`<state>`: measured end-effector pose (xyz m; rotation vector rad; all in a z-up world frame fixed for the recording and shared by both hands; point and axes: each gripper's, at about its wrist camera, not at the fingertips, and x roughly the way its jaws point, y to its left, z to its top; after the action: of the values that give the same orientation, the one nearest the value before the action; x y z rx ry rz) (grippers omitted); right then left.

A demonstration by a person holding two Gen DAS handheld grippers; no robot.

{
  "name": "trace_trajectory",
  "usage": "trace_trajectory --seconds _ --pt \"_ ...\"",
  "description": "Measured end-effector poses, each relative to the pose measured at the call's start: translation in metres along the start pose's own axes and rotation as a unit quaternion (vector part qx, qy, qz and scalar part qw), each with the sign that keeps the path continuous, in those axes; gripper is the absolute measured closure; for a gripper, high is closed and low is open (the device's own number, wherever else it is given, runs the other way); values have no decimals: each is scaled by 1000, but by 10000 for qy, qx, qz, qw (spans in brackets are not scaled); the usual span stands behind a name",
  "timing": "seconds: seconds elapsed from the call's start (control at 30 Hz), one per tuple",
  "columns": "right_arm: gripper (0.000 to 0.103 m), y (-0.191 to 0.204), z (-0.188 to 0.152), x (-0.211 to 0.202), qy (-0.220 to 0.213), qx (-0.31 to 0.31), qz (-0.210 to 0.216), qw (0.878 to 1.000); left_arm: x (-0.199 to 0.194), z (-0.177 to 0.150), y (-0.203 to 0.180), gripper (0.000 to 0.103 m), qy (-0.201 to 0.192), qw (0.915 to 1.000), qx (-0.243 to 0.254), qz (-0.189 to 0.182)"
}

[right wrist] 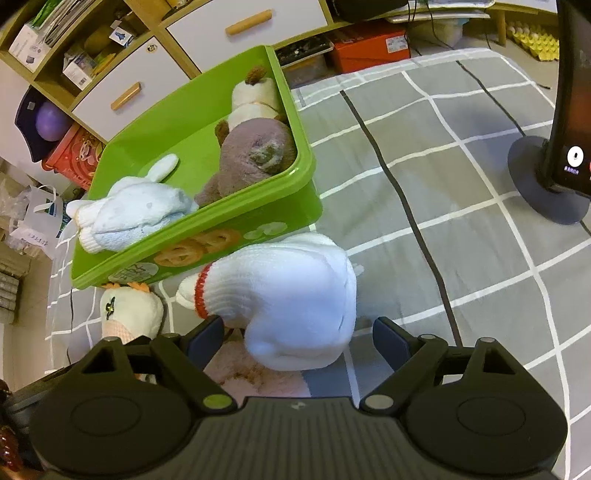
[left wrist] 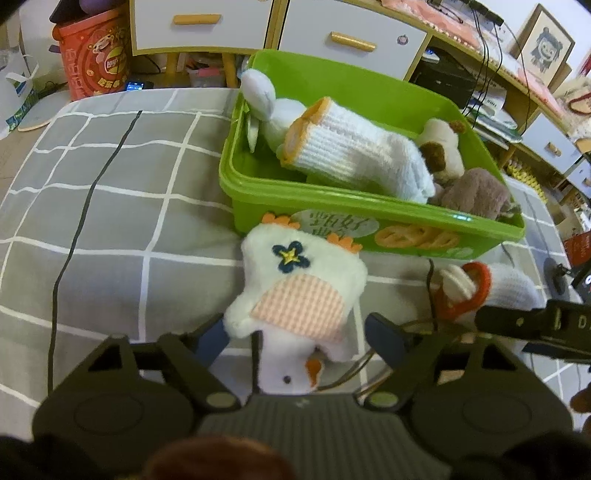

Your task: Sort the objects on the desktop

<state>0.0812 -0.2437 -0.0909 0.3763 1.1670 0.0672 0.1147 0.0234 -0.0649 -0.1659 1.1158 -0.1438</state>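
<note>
A white plush toy [left wrist: 295, 291] with a blue flower and a pink checked patch lies on the grey checked cloth in front of the green bin [left wrist: 231, 162]. It lies between the fingers of my left gripper [left wrist: 299, 339], whose jaws stand open; the left finger touches the plush and the right one stands clear. In the right wrist view a white knitted glove with a red cuff [right wrist: 295, 295] lies between the fingers of my right gripper [right wrist: 299, 338], also open. The green bin [right wrist: 304, 162] holds white gloves with orange cuffs [left wrist: 354, 155] and plush toys.
A black cable [left wrist: 92, 192] runs across the checked cloth on the left. A phone on a round-based stand [right wrist: 546, 184] rises at the right. White drawers [left wrist: 351, 33] and a red box [left wrist: 92, 55] stand behind the bin.
</note>
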Motion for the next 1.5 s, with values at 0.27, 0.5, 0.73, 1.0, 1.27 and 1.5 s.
trace_trajectory --seconds 0.27,0.5,0.73,1.0,1.27,1.5 --pt "58 1 1 -1 -33 21 126 9999 -2 -1 -2 49 19 10000 70 52" --pt "68 -4 5 -17 -265 57 187 9995 -7 -2 -5 66 95 9997 212 -73" --pt "72 -11 10 -33 -424 96 226 9988 -19 -4 -3 67 113 9994 182 -255" --pt "98 -12 12 -56 -719 27 407 9966 -44 -3 -6 67 -80 9984 359 -422" --pt "78 -19 11 -60 -683 96 494 9964 -63 -2 -6 67 -262 9972 390 -574" --pt "31 -20 10 -41 -483 208 453 9976 -70 0 -6 67 -374 9966 309 -668"
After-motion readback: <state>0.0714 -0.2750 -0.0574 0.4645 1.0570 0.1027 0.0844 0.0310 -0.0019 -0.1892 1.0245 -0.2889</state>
